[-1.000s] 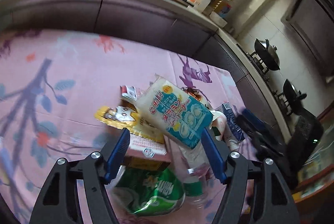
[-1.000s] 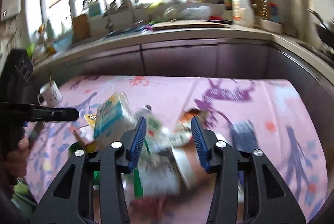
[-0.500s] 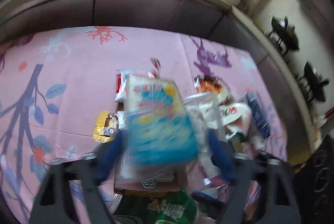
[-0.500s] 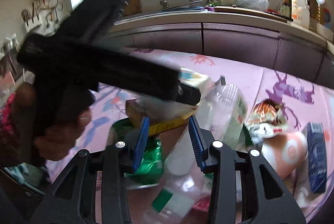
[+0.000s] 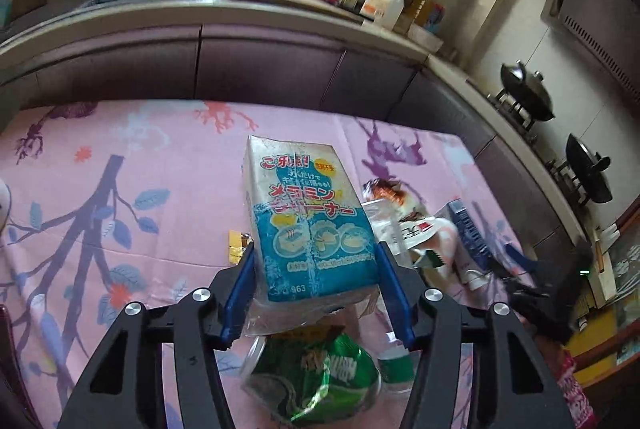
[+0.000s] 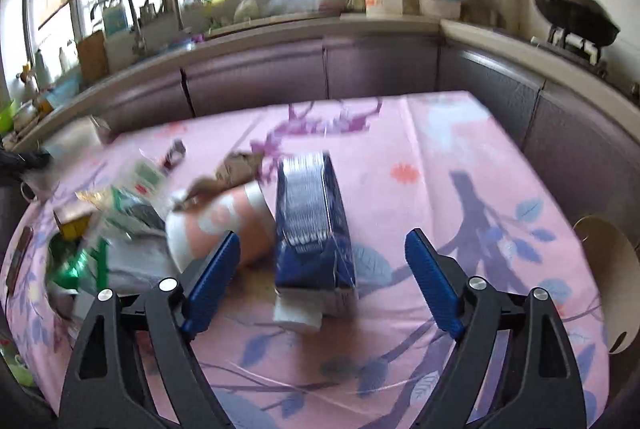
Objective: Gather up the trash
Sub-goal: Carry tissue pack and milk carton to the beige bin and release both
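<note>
My left gripper [image 5: 316, 269] is shut on a blue and white sponge packet [image 5: 308, 217] and holds it above the pink tablecloth [image 5: 120, 157]. Below it lie a green snack bag [image 5: 316, 377], a yellow wrapper [image 5: 236, 245] and more trash. My right gripper [image 6: 324, 257] is open wide, its fingers either side of a dark blue carton [image 6: 312, 221] lying on the cloth. A pink paper cup [image 6: 216, 225] lies left of the carton, beside a green bag [image 6: 76, 261] and blurred wrappers [image 6: 136, 189].
Purple kitchen cabinets [image 5: 240, 65] run behind the table, with a sink, bottles and a white jug [image 5: 384, 1] on the counter. Black woks [image 5: 528, 93] sit on the stove at right. A cardboard piece [image 6: 604, 277] stands at the table's right edge.
My left gripper has lifted the sponge packet off the pile and turned it upright. My right gripper has swung right to the blue carton and opened wider.
</note>
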Available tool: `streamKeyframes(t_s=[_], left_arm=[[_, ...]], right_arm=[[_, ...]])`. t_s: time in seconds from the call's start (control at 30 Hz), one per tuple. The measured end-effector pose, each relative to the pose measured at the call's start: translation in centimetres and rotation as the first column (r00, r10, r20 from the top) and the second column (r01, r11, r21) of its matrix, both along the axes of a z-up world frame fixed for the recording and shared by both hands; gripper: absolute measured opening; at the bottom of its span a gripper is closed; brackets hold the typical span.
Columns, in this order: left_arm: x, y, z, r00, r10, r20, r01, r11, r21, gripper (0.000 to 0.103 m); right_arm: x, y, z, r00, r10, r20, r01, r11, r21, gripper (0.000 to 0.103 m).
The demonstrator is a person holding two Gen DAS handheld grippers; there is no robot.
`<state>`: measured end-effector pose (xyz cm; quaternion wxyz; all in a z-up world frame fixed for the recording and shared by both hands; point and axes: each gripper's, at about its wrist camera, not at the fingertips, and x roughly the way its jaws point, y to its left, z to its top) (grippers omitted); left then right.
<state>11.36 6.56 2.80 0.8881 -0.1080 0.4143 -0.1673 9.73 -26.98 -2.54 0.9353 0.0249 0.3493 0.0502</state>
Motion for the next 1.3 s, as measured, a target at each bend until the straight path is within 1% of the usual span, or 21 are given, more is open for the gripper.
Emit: streamKeyframes(t_s=[0.07, 0.1, 0.13, 0.17, 0.2, 0.27, 0.37, 0.47, 0.53, 0.57, 0.63, 0.7, 0.77, 0.8, 0.9, 0.93, 1.0, 1.1, 1.17, 1.23, 1.3], left_arm=[[-0.5, -0.2, 0.7, 1.000, -0.004, 0.014, 0.004, 1.000, 0.007, 0.058], [-0.8, -0.5, 1.2, 1.000, -0.012, 0.022, 0.012, 1.000, 0.012, 0.058], [-0.9, -0.9, 1.4, 0.999, -0.019, 0.028, 0.018, 1.000, 0.017, 0.058], [-1.0, -1.5, 1.7, 0.999, -0.032, 0.033, 0.031, 0.999, 0.024, 0.058], [-1.2, -2.0, 1.8, 0.998, -0.041, 0.036, 0.040, 0.999, 0.029, 0.058], [-1.2, -3.8, 2.1, 0.996, -0.076, 0.042, 0.074, 0.996, 0.042, 0.058], [-1.3, -7.1, 2.2, 0.989, -0.138, 0.047, 0.135, 0.989, 0.062, 0.058], [-1.2, -11.2, 2.2, 0.975, -0.220, 0.041, 0.216, 0.973, 0.076, 0.058], [-1.0, -14.8, 2.1, 0.957, -0.288, 0.035, 0.284, 0.955, 0.085, 0.058], [-1.0, -16.7, 2.1, 0.945, -0.324, 0.032, 0.321, 0.943, 0.089, 0.058], [-0.9, -21.0, 2.0, 0.914, -0.405, 0.026, 0.400, 0.911, 0.100, 0.058], [-1.0, -24.6, 1.9, 0.885, -0.466, 0.023, 0.461, 0.881, 0.110, 0.058], [-1.0, -29.0, 1.5, 0.843, -0.538, 0.018, 0.533, 0.838, 0.113, 0.058], [-0.9, -31.6, 1.2, 0.816, -0.578, 0.012, 0.573, 0.812, 0.110, 0.058], [-1.1, -37.3, 0.2, 0.765, -0.645, -0.006, 0.642, 0.760, 0.102, 0.058], [-0.9, -40.1, -0.5, 0.738, -0.674, -0.024, 0.673, 0.734, 0.098, 0.058], [-0.6, -43.3, -1.5, 0.710, -0.702, -0.050, 0.703, 0.704, 0.101, 0.058], [-0.2, -49.1, -3.0, 0.659, -0.747, -0.091, 0.752, 0.652, 0.099, 0.059], [-0.2, -51.4, -3.9, 0.641, -0.760, -0.108, 0.767, 0.634, 0.098, 0.059], [0.2, -53.8, -5.3, 0.627, -0.766, -0.141, 0.779, 0.620, 0.094, 0.060], [0.7, -55.5, -6.9, 0.628, -0.757, -0.181, 0.777, 0.623, 0.090, 0.060]], right_arm=[[0.8, 0.5, -1.4, 0.999, -0.011, -0.051, 0.009, 0.999, -0.040, 0.083], [0.7, 0.6, -1.9, 0.998, -0.012, -0.064, 0.009, 0.999, -0.044, 0.081], [1.0, 0.4, -2.4, 0.997, -0.008, -0.078, 0.005, 0.999, -0.043, 0.074], [1.2, 0.2, -3.0, 0.995, 0.009, -0.098, -0.011, 1.000, -0.023, 0.056], [1.3, -0.1, -3.5, 0.993, 0.026, -0.112, -0.025, 1.000, 0.011, 0.049], [0.9, -1.1, -3.1, 0.995, 0.010, -0.098, -0.004, 0.998, 0.058, 0.048], [-1.0, -3.3, -1.8, 0.999, -0.039, -0.034, 0.043, 0.994, 0.104, 0.048], [-2.6, -6.2, -0.8, 0.996, -0.094, -0.001, 0.093, 0.987, 0.130, 0.048], [-3.8, -8.6, -0.6, 0.991, -0.137, -0.001, 0.136, 0.980, 0.143, 0.048], [-4.1, -9.6, -0.5, 0.988, -0.154, -0.003, 0.153, 0.977, 0.151, 0.048], [-5.7, -11.9, -0.5, 0.979, -0.201, -0.007, 0.200, 0.965, 0.171, 0.048], [-7.7, -15.5, -0.5, 0.964, -0.266, -0.010, 0.263, 0.945, 0.195, 0.048], [-9.3, -18.3, -0.5, 0.948, -0.317, -0.020, 0.314, 0.926, 0.207, 0.048], [-10.2, -20.1, -0.6, 0.937, -0.349, -0.028, 0.346, 0.913, 0.214, 0.048], [-12.2, -25.0, -1.3, 0.902, -0.429, -0.059, 0.430, 0.875, 0.223, 0.048], [-12.5, -26.0, -1.5, 0.892, -0.446, -0.068, 0.450, 0.865, 0.224, 0.048], [-13.7, -29.1, -2.1, 0.866, -0.491, -0.094, 0.499, 0.835, 0.233, 0.048], [-14.8, -32.3, -3.2, 0.838, -0.528, -0.136, 0.545, 0.800, 0.253, 0.048], [-15.0, -33.6, -3.8, 0.829, -0.536, -0.158, 0.558, 0.789, 0.255, 0.048], [-14.8, -34.5, -4.5, 0.827, -0.534, -0.178, 0.563, 0.788, 0.249, 0.048], [-14.4, -34.8, -4.9, 0.829, -0.528, -0.186, 0.559, 0.793, 0.240, 0.048]])
